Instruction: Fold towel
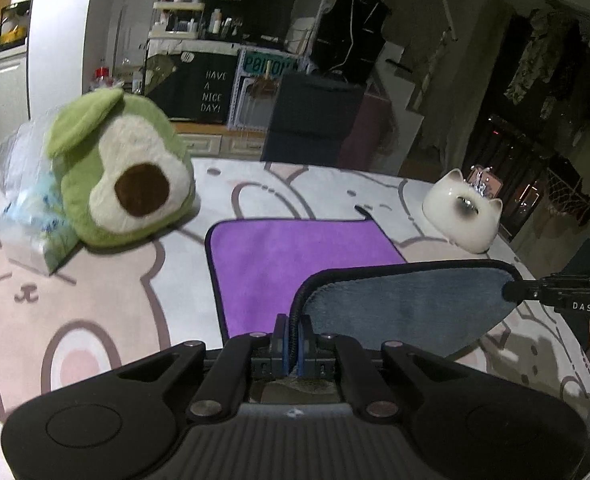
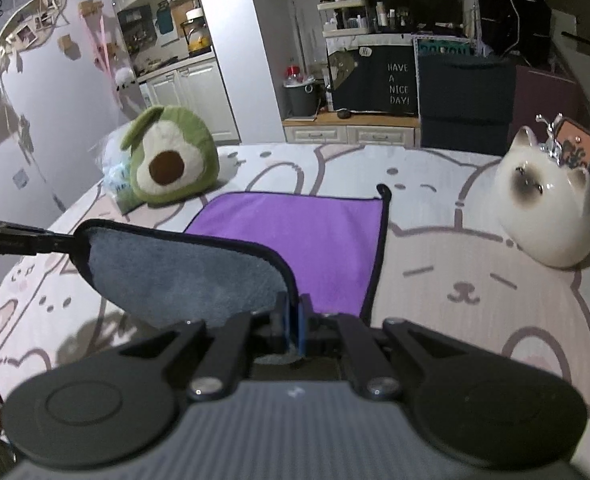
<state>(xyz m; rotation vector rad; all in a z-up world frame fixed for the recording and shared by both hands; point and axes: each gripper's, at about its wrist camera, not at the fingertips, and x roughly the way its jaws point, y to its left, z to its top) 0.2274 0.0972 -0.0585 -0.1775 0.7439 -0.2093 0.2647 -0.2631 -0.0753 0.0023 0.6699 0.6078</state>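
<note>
A towel, purple on top [image 1: 295,264] and grey underneath [image 1: 407,304], with a dark hem, lies on the bear-print table cover [image 1: 95,300]. Its near edge is lifted off the table and stretched between my two grippers, grey side facing me. My left gripper [image 1: 293,332] is shut on the towel's near left corner. My right gripper [image 2: 293,328] is shut on the near right corner; it also shows in the left wrist view [image 1: 515,290]. The far half of the towel [image 2: 295,236] lies flat. The left gripper shows at the right wrist view's left edge [image 2: 71,240].
A green avocado plush [image 1: 123,168] and a clear plastic bag [image 1: 27,208] sit at the far left of the table. A white ceramic cat [image 2: 551,208] stands at the far right. Shelves and cabinets [image 2: 375,80] lie beyond the table's far edge.
</note>
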